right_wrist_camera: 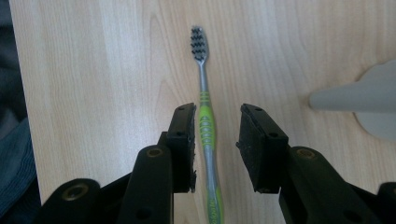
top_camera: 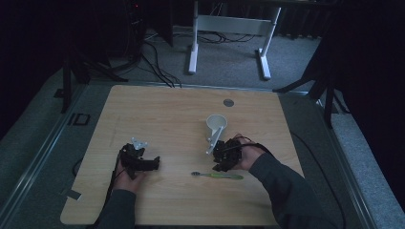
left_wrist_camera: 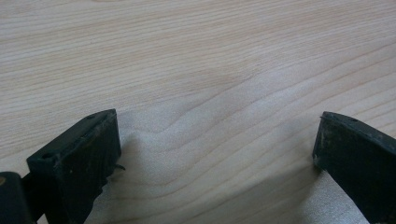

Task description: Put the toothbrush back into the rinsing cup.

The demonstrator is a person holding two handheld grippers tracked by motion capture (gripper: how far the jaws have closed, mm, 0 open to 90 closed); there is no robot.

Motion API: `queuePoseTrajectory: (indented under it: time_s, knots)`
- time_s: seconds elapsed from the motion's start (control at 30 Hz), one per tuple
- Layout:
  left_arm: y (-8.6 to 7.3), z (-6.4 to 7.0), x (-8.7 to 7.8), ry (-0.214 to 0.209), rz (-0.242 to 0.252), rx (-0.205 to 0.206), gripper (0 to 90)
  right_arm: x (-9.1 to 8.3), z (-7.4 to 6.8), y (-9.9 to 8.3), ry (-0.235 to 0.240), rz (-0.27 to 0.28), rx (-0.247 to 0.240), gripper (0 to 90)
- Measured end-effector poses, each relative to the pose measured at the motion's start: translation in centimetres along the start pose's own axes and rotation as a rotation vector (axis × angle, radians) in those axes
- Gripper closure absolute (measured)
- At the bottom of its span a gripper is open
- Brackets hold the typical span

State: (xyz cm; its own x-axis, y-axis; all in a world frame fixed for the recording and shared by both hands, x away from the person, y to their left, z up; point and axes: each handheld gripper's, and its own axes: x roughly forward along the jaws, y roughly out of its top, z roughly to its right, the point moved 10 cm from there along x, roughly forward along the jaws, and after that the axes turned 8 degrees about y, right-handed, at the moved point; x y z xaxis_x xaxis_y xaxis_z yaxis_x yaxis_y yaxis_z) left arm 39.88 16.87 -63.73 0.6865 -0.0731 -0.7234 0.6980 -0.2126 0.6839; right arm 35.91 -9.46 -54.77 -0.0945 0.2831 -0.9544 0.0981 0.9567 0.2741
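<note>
A green and grey toothbrush (top_camera: 218, 176) lies flat on the wooden table (top_camera: 157, 109), its bristle head pointing left. My right gripper (top_camera: 220, 161) hovers just above it and is open. In the right gripper view the two jaws stand either side of the toothbrush (right_wrist_camera: 205, 122) handle with a gap on both sides, so my right gripper (right_wrist_camera: 215, 140) is not touching it. A white cup (top_camera: 216, 123) with a long handle stands just behind that hand. My left gripper (top_camera: 145, 163) rests at the table's left, open wide over bare wood (left_wrist_camera: 215, 149).
The white cup's handle (right_wrist_camera: 359, 97) reaches in from the right of the right gripper view. A small grey disc (top_camera: 229, 102) sits in the table's far side. White desk legs (top_camera: 193, 43) and cables lie on the floor beyond the table.
</note>
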Motion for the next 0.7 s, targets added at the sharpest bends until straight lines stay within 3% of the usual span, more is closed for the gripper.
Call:
queuePoseTrajectory:
  time_s: [0.33,0.7]
  knots:
    - [0.0,0.0,0.0,0.0,0.0,0.0,1.8,1.4,-0.4,-0.2,0.021,-0.087,-0.029,67.9]
    - [0.0,0.0,0.0,0.0,0.002,0.0,1.8,3.1,-0.1,-1.0,0.014,-0.178,-0.039,67.7]
